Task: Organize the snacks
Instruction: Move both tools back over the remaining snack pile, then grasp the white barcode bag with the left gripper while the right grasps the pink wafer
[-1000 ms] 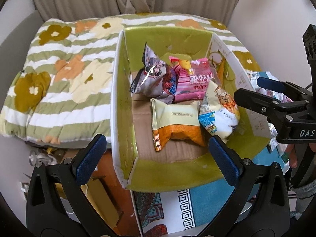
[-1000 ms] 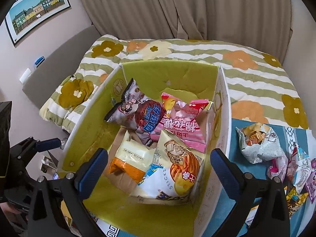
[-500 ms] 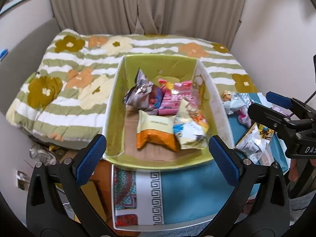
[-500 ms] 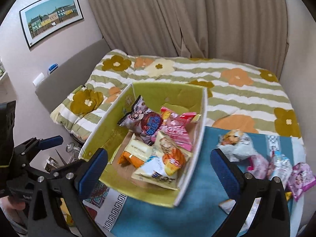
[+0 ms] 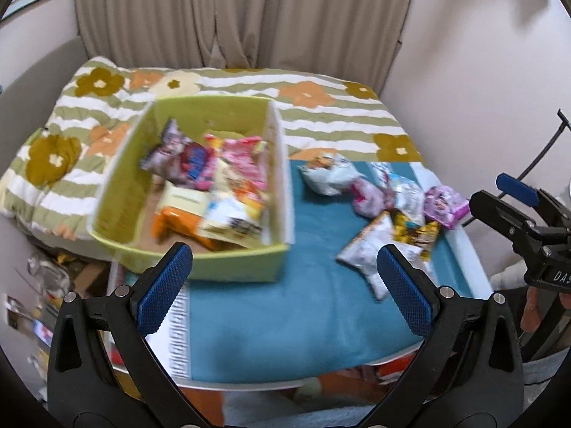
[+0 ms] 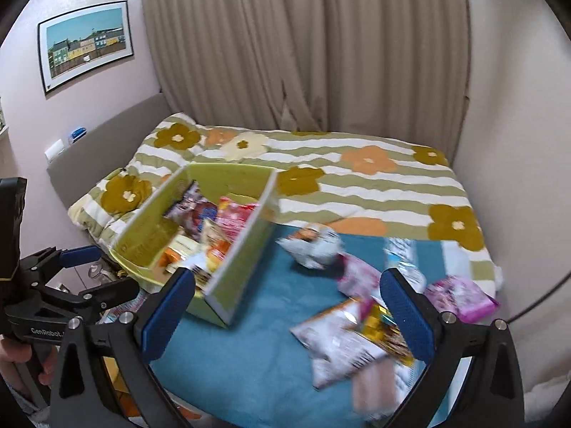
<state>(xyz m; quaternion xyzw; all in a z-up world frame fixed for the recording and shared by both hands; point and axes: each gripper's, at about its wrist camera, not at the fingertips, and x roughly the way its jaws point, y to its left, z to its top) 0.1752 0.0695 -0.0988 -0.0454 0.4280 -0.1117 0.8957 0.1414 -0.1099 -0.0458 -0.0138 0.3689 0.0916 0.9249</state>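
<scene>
Both grippers sit empty, fingers spread wide. The lime-green cardboard box [image 5: 189,249] is half-filled at centre left; loose foil snack packets [image 6: 339,342] lie lower right on the teal-covered counter [image 5: 314,306], right under the right gripper [image 6: 285,314], so that one's nearer than the left gripper [image 5: 282,285].

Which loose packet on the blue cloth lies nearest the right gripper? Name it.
The white-and-orange packet, lying between the open right gripper fingers; the other packets sit farther back.
</scene>
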